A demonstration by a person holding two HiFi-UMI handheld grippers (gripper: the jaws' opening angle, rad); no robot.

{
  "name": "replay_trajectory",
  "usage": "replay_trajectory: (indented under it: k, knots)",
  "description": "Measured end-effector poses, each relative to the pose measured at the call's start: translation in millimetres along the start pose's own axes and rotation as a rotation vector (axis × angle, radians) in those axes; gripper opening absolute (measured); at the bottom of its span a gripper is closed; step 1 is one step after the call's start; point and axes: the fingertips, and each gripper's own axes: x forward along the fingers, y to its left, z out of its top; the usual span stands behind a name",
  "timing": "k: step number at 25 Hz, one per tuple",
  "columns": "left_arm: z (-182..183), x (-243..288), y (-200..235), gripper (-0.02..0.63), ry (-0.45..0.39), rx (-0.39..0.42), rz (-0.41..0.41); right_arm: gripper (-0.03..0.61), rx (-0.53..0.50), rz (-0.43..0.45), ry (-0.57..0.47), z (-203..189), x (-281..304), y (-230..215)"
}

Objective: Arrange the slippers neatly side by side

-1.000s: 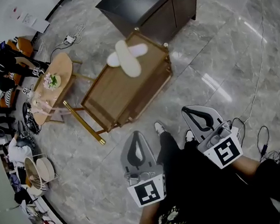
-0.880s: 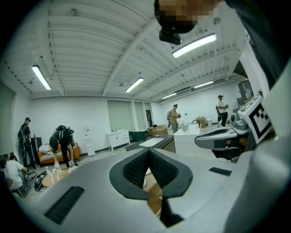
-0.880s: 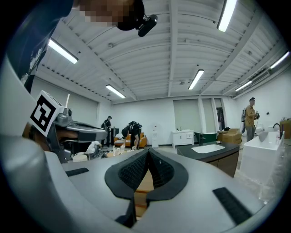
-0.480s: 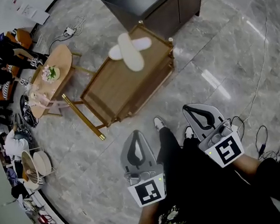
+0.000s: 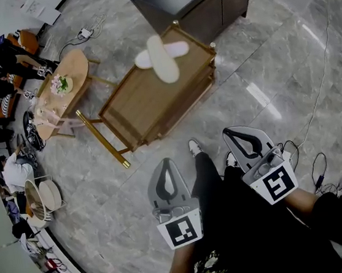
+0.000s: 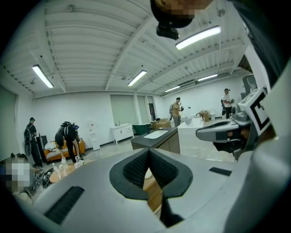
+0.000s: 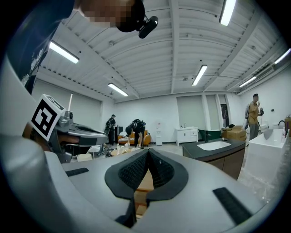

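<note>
Two pale slippers lie crossed over each other at the far end of a low wooden table, ahead of me in the head view. Both grippers hang well short of the table, over the grey floor. My left gripper has its jaws closed tip to tip with nothing between them, and a sliver of slipper and table shows past the jaw tips. My right gripper is likewise shut and empty, level with the left one. In the right gripper view the wooden table shows behind the closed tips.
A dark cabinet with a white basin stands behind the table. A small round wooden side table with flowers stands to the left, near people and bags. Cables run over the floor at the right. My legs and shoes are between the grippers.
The table and slippers have shifted slightly up and right in the head view as I came a little closer. Both grippers stay shut and empty.
</note>
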Motion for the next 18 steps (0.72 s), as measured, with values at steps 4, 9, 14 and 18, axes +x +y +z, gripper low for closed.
replay_trajectory:
  k: [4, 9, 14, 18]
  knots:
    - [-2.8, 3.4, 7.7, 0.002, 0.012, 0.016, 0.013, -0.002, -0.007, 0.004, 0.0, -1.3, 7.4, 4.2]
    - [2.3, 12.2, 20.0, 0.003, -0.006, 0.0, 0.022, -0.002, -0.079, -0.001, -0.014, 8.1, 20.4, 7.1]
    - [15.4, 23.6, 32.7, 0.002, -0.057, -0.017, -0.003, -0.002, -0.096, -0.022, -0.016, 18.4, 36.0, 6.1]
    - [18.7, 37.5, 38.4, 0.002, -0.078, -0.024, -0.034, -0.002, -0.109, -0.038, -0.011, 22.5, 47.6, 2.3]
